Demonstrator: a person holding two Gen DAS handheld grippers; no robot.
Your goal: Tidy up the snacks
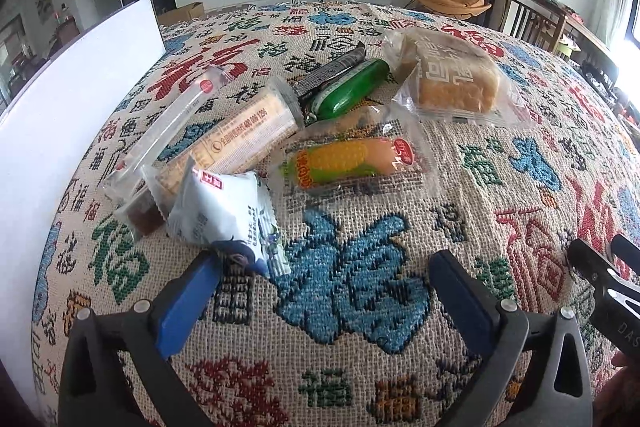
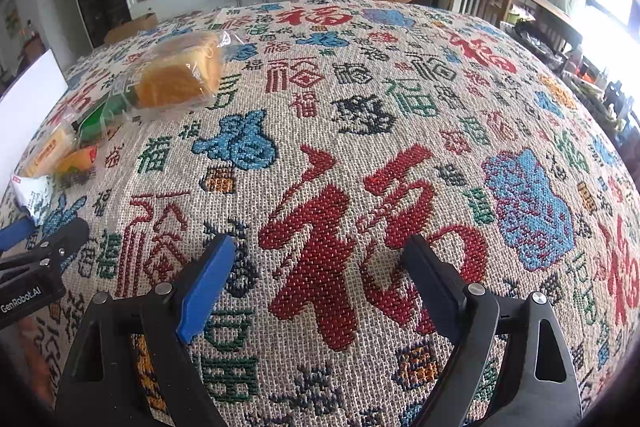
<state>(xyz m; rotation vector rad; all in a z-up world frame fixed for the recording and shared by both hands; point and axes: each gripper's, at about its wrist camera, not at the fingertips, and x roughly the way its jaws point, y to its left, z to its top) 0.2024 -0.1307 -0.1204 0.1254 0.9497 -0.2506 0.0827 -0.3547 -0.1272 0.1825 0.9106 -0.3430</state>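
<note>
Several wrapped snacks lie in a loose heap on the patterned cloth (image 1: 460, 227). A white and blue packet (image 1: 224, 211) lies nearest, its corner just beyond the left fingertip of my left gripper (image 1: 326, 263), which stands open over bare cloth. Behind the packet are a cracker tube (image 1: 240, 135), a corn-print packet (image 1: 352, 159), a green packet (image 1: 352, 87) and bagged bread (image 1: 456, 75). My right gripper (image 2: 320, 243) is open and empty above a red character, well right of the heap. From there the bread (image 2: 180, 75) and white packet (image 2: 32, 195) show at the far left.
A white board (image 1: 72, 99) stands upright along the table's left edge, close to the heap. A clear-wrapped brown snack (image 1: 142, 215) and a dark packet (image 1: 332, 71) also lie in the heap. Chairs and a TV cabinet stand beyond the far edge.
</note>
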